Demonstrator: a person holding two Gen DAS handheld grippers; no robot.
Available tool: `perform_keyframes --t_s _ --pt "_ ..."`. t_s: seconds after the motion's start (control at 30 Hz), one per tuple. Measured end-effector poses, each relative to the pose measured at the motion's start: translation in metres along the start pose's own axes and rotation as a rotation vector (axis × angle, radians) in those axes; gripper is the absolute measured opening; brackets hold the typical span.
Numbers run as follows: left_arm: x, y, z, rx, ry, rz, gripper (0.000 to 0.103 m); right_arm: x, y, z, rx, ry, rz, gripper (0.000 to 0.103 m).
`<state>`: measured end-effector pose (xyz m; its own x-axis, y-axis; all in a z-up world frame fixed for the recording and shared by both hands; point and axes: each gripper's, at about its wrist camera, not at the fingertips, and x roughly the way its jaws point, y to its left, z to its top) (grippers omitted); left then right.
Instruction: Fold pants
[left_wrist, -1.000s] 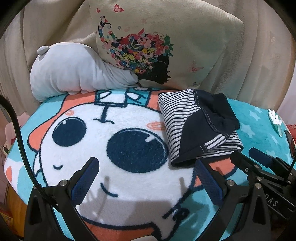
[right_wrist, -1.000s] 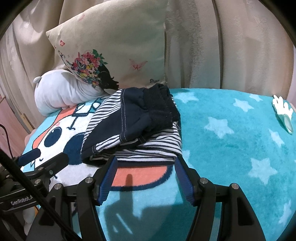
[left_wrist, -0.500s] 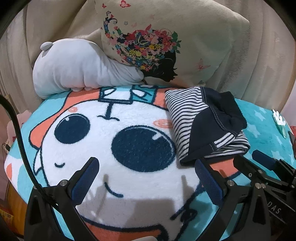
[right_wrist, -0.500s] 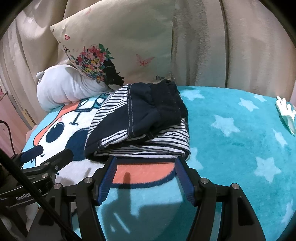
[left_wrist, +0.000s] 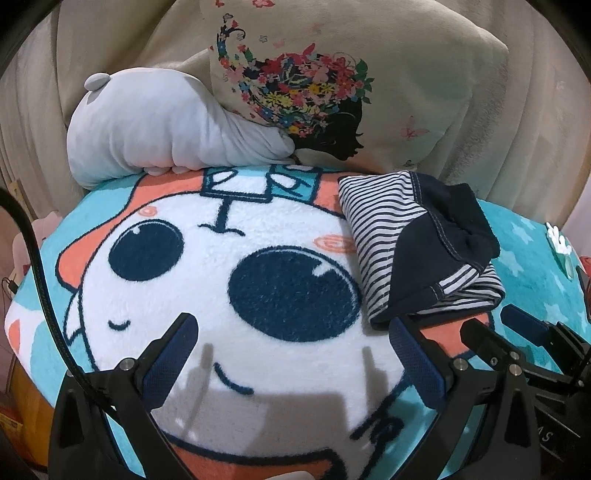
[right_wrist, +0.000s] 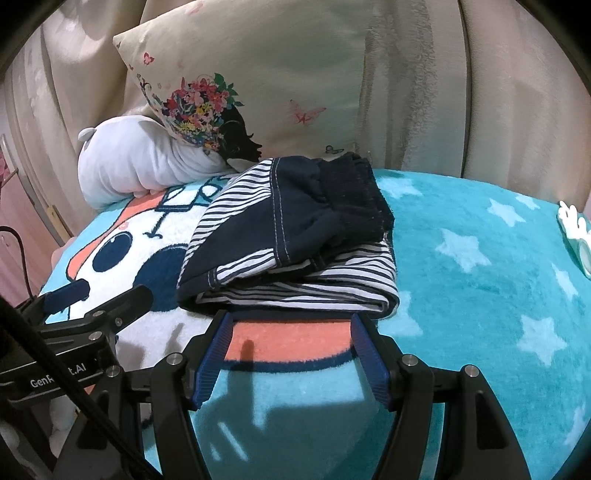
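The pants (left_wrist: 417, 243) are navy with white stripes, folded into a compact bundle on the cartoon blanket (left_wrist: 207, 258). They also show in the right wrist view (right_wrist: 291, 236). My left gripper (left_wrist: 291, 343) is open and empty, over the blanket just left of and in front of the bundle. My right gripper (right_wrist: 291, 332) is open and empty, its fingertips right at the bundle's near edge. The right gripper shows at the lower right of the left wrist view (left_wrist: 509, 332), and the left gripper at the left of the right wrist view (right_wrist: 107, 295).
A grey plush toy (left_wrist: 162, 129) and a floral cushion (left_wrist: 351, 81) lie at the back against beige curtains (right_wrist: 461, 85). The teal star part of the blanket (right_wrist: 480, 277) stretches to the right. A small white flower-shaped object (right_wrist: 576, 229) sits at the far right edge.
Both grippers have moved forward toward the pants; the bundle looks larger and nearer in both views. The pants have not moved. Both grippers stay open.
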<state>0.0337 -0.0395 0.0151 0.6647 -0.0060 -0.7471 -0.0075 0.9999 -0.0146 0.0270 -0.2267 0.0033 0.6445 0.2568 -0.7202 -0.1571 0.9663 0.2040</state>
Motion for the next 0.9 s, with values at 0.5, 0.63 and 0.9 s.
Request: perform_keyframes --t_s 0.5,0.63,0.9 --pt "0.007 0.012 -0.001 -0.016 0.017 -0.011 0.103 0.005 0.004 0.003 -0.027 0.011 0.006 0.070" --pt "0.009 0.014 -0.001 -0.020 0.020 -0.013 0.103 0.006 0.007 0.002 -0.036 0.017 0.009 0.071" --pt "0.009 0.018 -0.001 -0.022 0.011 -0.011 0.103 0.009 0.011 0.003 -0.042 0.028 0.009 0.071"
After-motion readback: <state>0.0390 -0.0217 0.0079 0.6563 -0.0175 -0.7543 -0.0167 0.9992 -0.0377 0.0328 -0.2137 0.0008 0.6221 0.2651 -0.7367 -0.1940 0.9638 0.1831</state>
